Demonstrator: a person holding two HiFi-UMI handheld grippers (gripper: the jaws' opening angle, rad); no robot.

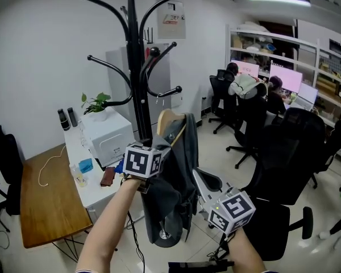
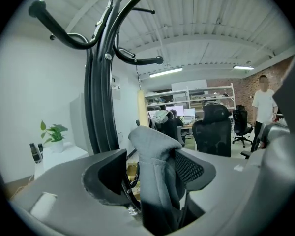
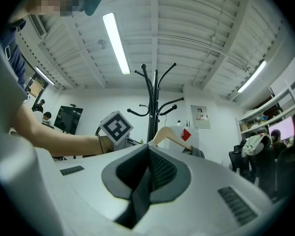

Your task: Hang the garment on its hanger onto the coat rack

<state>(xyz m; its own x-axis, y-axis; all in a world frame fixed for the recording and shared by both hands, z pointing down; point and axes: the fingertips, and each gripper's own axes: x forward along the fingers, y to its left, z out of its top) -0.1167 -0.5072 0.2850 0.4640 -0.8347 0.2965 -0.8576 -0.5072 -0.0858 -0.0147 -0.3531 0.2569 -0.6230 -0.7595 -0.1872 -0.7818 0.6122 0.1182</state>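
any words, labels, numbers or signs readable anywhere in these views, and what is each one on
No text is legible in any view.
Wall notice beside the coat rack: print and a red patch, too small to read.
Red diamond mark on a white box: no characters visible.
Monitors: glowing pink, blurred.
Left gripper and right gripper: their marker cubes carry black-and-white square patterns only, no words.
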